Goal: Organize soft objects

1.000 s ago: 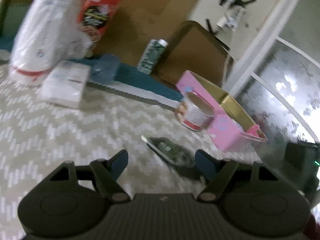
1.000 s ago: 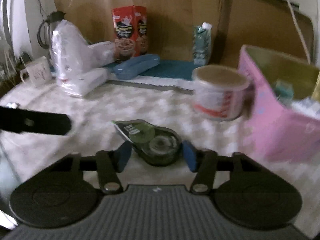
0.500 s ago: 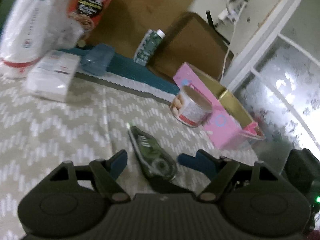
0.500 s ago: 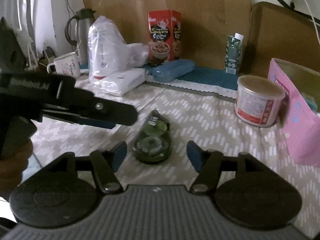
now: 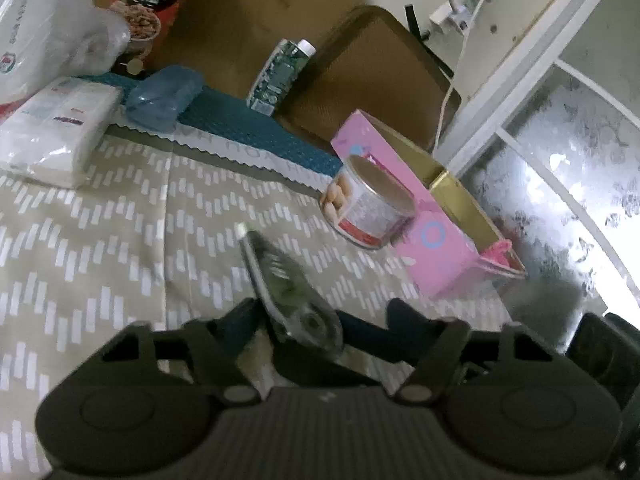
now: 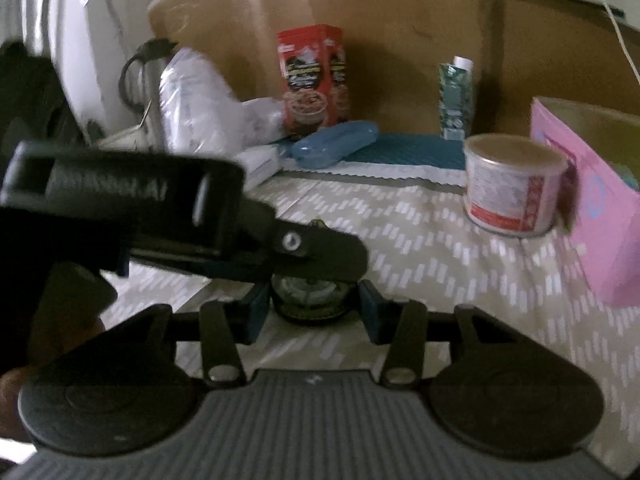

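The patterned tablecloth (image 5: 100,240) fills the lower half of both views. At right stands the pink box (image 5: 424,240), open at the top, which I judge to be the likely destination. A round tin (image 5: 368,212) sits touching its near side, so any carry toward the box must lift over or pass around that tin. In the upper left lie a white tissue pack (image 5: 56,136) and a blue pouch (image 5: 164,96); these look like the soft items that the task names, and they remain well apart from the box.

The step in hand concerns something smaller: the green correction-tape dispenser (image 5: 288,292), low in the centre of the left view and tilted with its tip toward the upper left. The left gripper (image 5: 320,320) has its jaws closing with the dispenser between them. Blur keeps me from telling whether the pads press it yet.

In the right view the left gripper crosses from the left edge and covers the top of the dispenser. The right gripper (image 6: 312,308) is also closing, its 2 blue pads (image 6: 370,312) flanking the round end with thin gaps still visible, so it is not yet gripping.

To do this well, only 1 gripper should take the load. The dispenser is hard and slick, so close squarely on its flat sides, let the other gripper back away, and lift straight before swinging.
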Tool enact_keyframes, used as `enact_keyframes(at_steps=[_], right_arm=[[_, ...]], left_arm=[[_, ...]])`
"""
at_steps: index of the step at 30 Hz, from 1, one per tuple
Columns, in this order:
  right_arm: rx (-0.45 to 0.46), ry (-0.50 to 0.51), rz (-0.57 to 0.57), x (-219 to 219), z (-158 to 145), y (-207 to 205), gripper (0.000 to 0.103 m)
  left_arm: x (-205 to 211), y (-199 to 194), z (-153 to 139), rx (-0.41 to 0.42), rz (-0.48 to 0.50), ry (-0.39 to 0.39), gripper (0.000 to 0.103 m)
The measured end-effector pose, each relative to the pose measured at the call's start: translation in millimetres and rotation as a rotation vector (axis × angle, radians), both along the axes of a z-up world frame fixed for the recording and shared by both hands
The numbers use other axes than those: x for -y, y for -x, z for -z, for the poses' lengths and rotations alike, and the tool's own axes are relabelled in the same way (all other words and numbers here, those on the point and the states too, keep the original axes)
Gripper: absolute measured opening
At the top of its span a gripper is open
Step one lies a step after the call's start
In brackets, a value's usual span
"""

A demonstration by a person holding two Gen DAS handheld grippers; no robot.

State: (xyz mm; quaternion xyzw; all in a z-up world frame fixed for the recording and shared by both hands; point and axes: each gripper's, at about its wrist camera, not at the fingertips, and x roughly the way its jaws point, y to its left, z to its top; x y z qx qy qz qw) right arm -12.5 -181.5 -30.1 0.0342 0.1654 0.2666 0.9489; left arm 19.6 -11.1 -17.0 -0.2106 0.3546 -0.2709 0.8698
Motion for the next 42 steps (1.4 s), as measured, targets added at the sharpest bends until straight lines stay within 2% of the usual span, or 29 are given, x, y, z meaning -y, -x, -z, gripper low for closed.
enact_keyframes(at_steps=[1, 3, 5, 10, 17, 22, 24, 26, 29, 42], right_arm=[[-0.001, -0.005, 0.001, 0.3, 0.0, -0.2, 0.051], [0.002, -0.002, -0.004, -1.4, -0.1, 0.3, 0.051], [0.007, 0.008, -0.007, -3.2, -0.4, 1.2, 0.051], [0.011, 0.013, -0.008, -4.3, -0.7, 0.9, 0.051], [0.038, 0.008, -0.001, -2.2, -1.0, 4.4, 0.051], [0.079, 0.009, 0.002, -1.8, -0.9, 9.8, 0.051], [0.080, -0.001, -0.005, -0.3, -1.2, 9.7, 0.051], [0.094, 0.000, -0.022, -1.2, -1.4, 12.0, 0.051], [0.110, 0.017, -0.015, -4.3, -1.4, 14.3, 0.051], [0.089, -0.001, -0.016, -4.0, -0.9, 12.2, 0.051]], left_arm=[[-2.4, 0.3, 2.8, 0.008, -0.006, 0.016, 0.060], [-6.8, 3.0, 7.5, 0.024, -0.018, 0.049, 0.056], [-11.4, 1.9, 8.8, 0.007, -0.033, 0.077, 0.049], [-22.7, -1.5, 14.4, -0.029, -0.047, 0.147, 0.042], [-24.7, -1.3, 16.3, -0.031, -0.026, 0.178, 0.042], [-20.4, 0.4, 13.7, -0.015, 0.011, 0.166, 0.056], [-17.0, 1.5, 12.1, -0.007, 0.019, 0.146, 0.058], [-15.3, 1.9, 12.2, -0.009, 0.026, 0.143, 0.045], [-18.8, 0.3, 15.1, -0.028, 0.003, 0.156, 0.036], [-21.1, -1.2, 16.4, -0.041, 0.002, 0.166, 0.035]])
